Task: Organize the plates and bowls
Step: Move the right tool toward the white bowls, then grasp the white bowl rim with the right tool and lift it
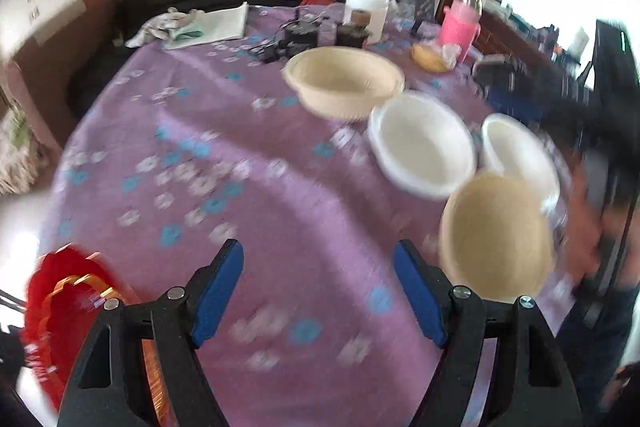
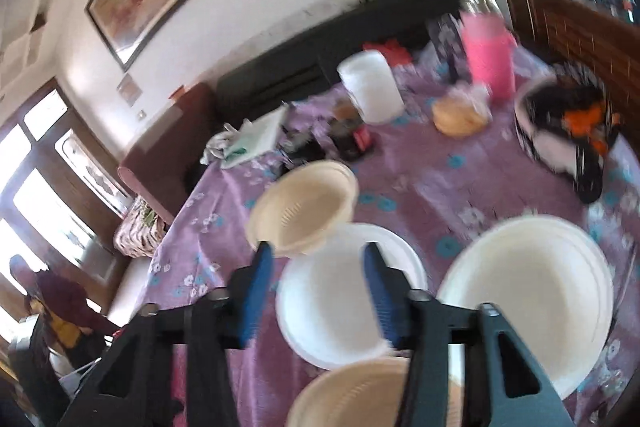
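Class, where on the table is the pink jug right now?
In both views the pink jug stands at the table's far right, behind the bread and right of the white tub.

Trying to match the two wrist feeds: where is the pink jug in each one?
Left wrist view: the pink jug stands at the far edge of the table, upper right, behind a bun.
Right wrist view: the pink jug is upper right of centre, behind the bun.
Shared landmark: the white tub left of the jug.
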`<state>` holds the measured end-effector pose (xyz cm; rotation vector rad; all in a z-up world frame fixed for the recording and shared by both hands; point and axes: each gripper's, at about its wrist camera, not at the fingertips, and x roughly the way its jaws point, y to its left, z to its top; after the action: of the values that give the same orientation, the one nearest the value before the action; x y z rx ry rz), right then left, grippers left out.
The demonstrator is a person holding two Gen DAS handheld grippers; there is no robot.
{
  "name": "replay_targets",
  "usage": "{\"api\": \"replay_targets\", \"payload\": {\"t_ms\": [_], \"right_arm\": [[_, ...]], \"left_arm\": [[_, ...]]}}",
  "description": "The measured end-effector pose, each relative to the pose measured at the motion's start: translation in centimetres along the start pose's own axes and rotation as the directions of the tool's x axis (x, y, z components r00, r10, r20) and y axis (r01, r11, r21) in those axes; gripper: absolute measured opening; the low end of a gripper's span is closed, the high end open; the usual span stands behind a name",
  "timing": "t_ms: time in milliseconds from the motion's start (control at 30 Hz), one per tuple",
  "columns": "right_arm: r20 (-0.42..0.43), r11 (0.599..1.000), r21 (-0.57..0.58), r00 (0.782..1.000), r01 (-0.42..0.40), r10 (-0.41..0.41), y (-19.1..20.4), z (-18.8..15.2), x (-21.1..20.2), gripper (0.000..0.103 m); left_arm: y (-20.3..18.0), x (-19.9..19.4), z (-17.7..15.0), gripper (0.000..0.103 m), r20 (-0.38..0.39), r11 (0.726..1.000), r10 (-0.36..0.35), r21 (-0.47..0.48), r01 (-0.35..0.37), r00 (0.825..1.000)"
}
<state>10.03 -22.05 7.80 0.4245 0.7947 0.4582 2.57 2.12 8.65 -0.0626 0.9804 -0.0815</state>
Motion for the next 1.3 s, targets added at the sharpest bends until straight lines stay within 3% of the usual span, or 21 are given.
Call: {"api": "replay_targets", "payload": {"t_ms": [67, 133, 233, 300, 467, 567, 633, 700, 767, 933, 1100, 1300], "right_arm": [[-0.022, 1.0, 0.023, 1.0, 0.009, -0.008, -1.3, 0.0, 0.5, 0.033], [-0.033, 0.999, 0.028, 0.999, 0.036, -0.035, -2.1, 0.0, 1.0, 0.032], [-0.055, 0.996, 0.049, 0.996, 0.068, -0.065, -3.2, -0.1, 1.6, 0.029], [-0.074, 0.994, 0.054, 0.993, 0.092, -0.088, -3.7, -0.2, 2.1, 0.025], [-0.114, 0.989, 0.049, 0.984, 0.143, -0.137, -4.3, -0.4, 3.6, 0.024], [-0.131, 0.983, 0.023, 0.975, 0.182, -0.178, -4.1, -0.7, 4.4, 0.023], [-0.139, 0.981, 0.012, 0.972, 0.192, -0.188, -4.1, -0.9, 4.8, 0.019], [-0.15, 0.981, -0.011, 0.97, 0.192, -0.191, -3.7, -1.3, 5.3, 0.009], [-0.153, 0.98, -0.032, 0.968, 0.194, -0.197, -3.0, -1.5, 5.5, 0.008], [-0.125, 0.98, -0.076, 0.974, 0.181, -0.19, -1.1, -1.9, 4.9, 0.008], [-0.135, 0.979, -0.062, 0.97, 0.196, -0.202, -1.7, -2.0, 5.2, 0.008], [-0.148, 0.976, -0.044, 0.965, 0.214, -0.218, -2.2, -2.0, 5.6, 0.008]], "left_arm": [[-0.2, 1.8, 1.8, 0.077, -0.013, 0.998, -0.042, -0.04, 0.041, 0.999], [-0.6, 3.5, 3.5, 0.077, -0.014, 0.995, -0.066, -0.075, 0.065, 0.998], [-1.3, 5.5, 4.8, 0.075, 0.003, 0.996, -0.032, -0.077, 0.033, 0.999], [-1.7, 6.6, 5.1, 0.065, 0.008, 0.998, 0.018, -0.064, -0.017, 1.0], [-1.5, 9.3, 5.0, 0.046, -0.021, 0.997, -0.02, -0.077, 0.018, 1.0], [-1.6, 10.1, 4.8, 0.042, -0.017, 0.997, -0.037, -0.066, 0.036, 0.999], [-1.9, 10.2, 4.6, 0.039, -0.009, 0.998, -0.045, -0.044, 0.045, 0.999], [-2.3, 10.4, 4.5, 0.031, -0.005, 0.999, -0.038, -0.017, 0.038, 0.999], [-2.6, 10.7, 4.3, 0.026, -0.012, 0.998, -0.064, 0.001, 0.064, 0.998], [-1.8, 11.1, 4.1, 0.026, -0.023, 0.997, -0.068, -0.025, 0.067, 0.997], [-0.6, 11.2, 4.2, 0.031, -0.021, 0.99, -0.112, -0.088, 0.11, 0.993], [-1.2, 11.7, 4.1, 0.031, -0.016, 0.991, -0.119, -0.063, 0.118, 0.993]]}}
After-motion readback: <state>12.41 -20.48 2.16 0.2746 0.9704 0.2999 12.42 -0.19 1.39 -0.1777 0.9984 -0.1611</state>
